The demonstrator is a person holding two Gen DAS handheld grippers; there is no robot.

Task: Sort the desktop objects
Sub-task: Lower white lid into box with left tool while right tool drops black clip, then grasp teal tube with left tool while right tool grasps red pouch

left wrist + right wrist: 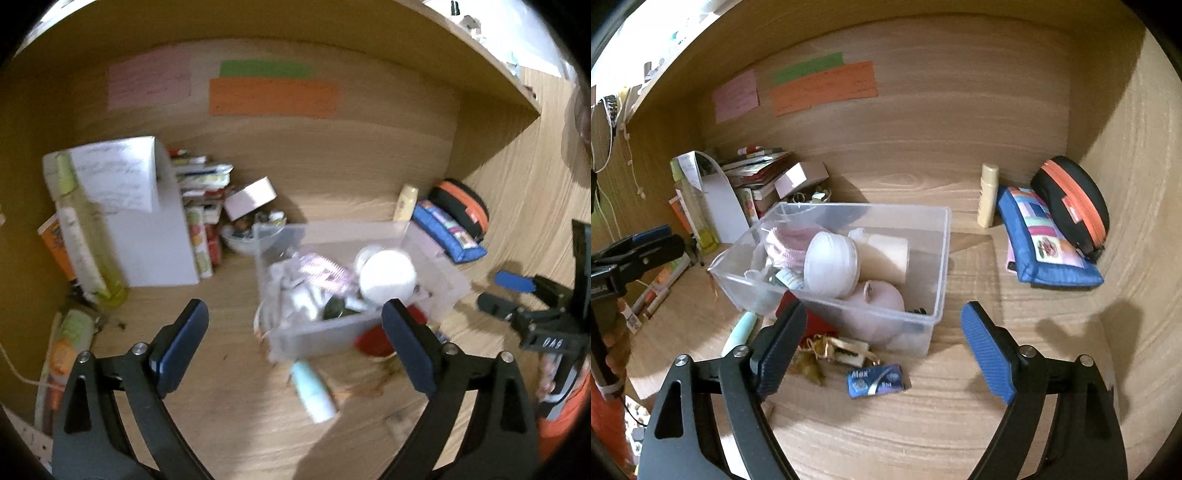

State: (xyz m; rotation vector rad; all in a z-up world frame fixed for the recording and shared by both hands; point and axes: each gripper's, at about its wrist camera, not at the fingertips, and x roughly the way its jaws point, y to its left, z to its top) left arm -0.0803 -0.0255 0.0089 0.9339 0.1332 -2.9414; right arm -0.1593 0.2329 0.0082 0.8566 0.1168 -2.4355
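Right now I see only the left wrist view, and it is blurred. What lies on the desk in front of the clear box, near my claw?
Observer: A small blue packet lies on the desk just in front of the clear box, not touching it.
Operator: Is anything beside that packet?
Observer: Yes. A golden-brown tangle with a small tag lies between the packet and the box.
Operator: What is behind the white ball inside the box?
Observer: A beige roll lies on its side behind the white ball.

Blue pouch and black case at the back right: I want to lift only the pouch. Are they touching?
Touching. The right wrist view shows the black case leaning directly against the blue pouch, with no gap between them.
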